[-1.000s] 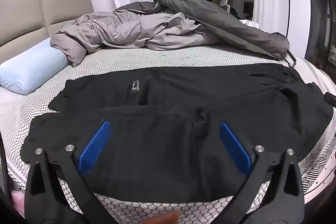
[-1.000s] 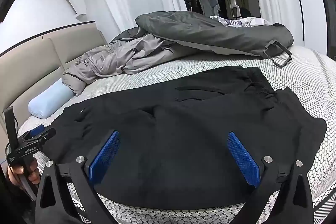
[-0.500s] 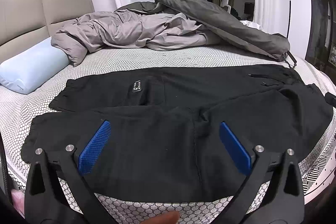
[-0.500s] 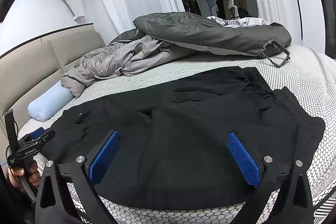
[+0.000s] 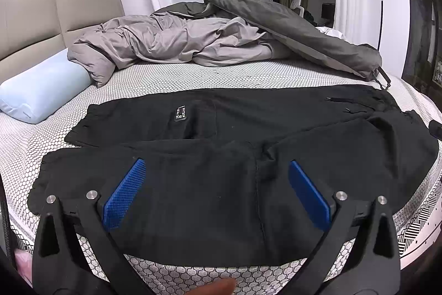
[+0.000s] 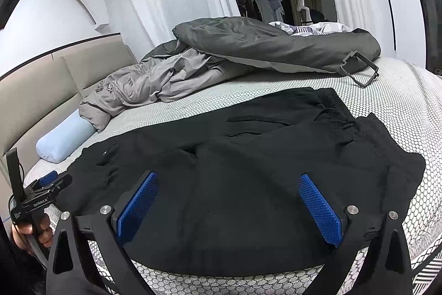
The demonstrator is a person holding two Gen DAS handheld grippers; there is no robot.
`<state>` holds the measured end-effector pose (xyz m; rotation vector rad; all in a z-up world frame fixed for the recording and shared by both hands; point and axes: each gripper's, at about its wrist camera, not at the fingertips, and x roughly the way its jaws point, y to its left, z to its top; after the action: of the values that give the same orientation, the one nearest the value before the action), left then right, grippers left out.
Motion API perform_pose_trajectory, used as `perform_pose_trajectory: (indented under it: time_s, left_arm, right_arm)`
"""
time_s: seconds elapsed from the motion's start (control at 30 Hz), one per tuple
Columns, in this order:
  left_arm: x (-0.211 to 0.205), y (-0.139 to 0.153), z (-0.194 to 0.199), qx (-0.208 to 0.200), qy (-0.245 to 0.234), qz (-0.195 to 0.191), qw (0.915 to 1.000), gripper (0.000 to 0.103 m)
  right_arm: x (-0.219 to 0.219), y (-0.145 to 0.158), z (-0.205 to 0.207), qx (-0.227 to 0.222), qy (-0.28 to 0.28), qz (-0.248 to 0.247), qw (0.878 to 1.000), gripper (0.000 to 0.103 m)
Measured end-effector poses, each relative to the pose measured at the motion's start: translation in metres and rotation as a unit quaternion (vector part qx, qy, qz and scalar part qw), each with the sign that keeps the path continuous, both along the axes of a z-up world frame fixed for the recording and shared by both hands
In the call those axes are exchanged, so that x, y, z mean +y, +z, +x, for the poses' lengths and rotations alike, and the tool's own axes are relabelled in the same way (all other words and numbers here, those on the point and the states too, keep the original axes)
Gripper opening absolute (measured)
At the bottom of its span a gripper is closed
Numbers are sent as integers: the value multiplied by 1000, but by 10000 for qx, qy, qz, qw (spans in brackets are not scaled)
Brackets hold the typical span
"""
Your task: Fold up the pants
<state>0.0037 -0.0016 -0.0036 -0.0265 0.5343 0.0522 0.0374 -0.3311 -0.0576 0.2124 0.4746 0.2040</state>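
Your left gripper (image 5: 216, 194) hangs over the near leg of the black pants (image 5: 221, 156) with its 2 blue pads (image 5: 123, 198) spread wide and nothing between them, and your right gripper (image 6: 229, 206) hovers the same way, fully spread and empty, above the seat end of the pants. The pants lie flat across the honeycomb-patterned mattress (image 5: 193, 76) close to its near edge, the 2 legs side by side with the cuffs toward the light blue pillow (image 5: 41, 93) and the waistband toward the right. A rumpled grey duvet (image 5: 179, 43) lies heaped on the far side of the bed, well apart from the pants.
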Motion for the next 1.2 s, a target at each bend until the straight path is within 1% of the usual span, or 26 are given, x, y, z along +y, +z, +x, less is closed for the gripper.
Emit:
perform_pose_trajectory:
  time_s: [0.17, 0.33, 0.5, 0.7, 0.8, 0.87, 1.0, 1.1, 1.17, 1.2]
  left_arm:
    - [0, 0, 0, 0, 4, 1, 10000, 102]
    - [3, 1, -2, 5, 7, -34, 10000, 102]
    - [6, 1, -5, -26, 21, -45, 10000, 102]
    - [26, 9, -17, -77, 110, -263, 9996, 102]
    - [40, 14, -28, -114, 202, -335, 9992, 102]
    - [51, 16, -36, -132, 284, -364, 9988, 102]
    - [84, 20, -50, -142, 608, -507, 9968, 102]
    - [117, 21, -63, -151, 967, -726, 9925, 102]
    - [140, 21, -72, -103, 1151, -860, 9896, 102]
    - [152, 20, -74, -92, 1214, -919, 9883, 102]
  right_arm:
    - [-1, 1, -1, -3, -7, 91, 10000, 103]
    - [-1, 1, -1, -121, -11, 39, 9999, 103]
    - [-3, 1, -2, -233, -43, 143, 9996, 103]
    - [-11, 4, -6, -240, -104, 195, 9995, 103]
    - [-16, 5, -9, -283, -184, 112, 9994, 103]
    - [-19, 6, -9, -207, -155, 94, 9996, 103]
    - [-27, 7, -12, -125, -185, 86, 9997, 103]
    - [-37, 4, -11, -78, -312, 54, 9995, 103]
    - [-44, 1, -11, 45, -381, 123, 9992, 103]
    - [-49, 0, -11, 39, -367, 161, 9992, 103]
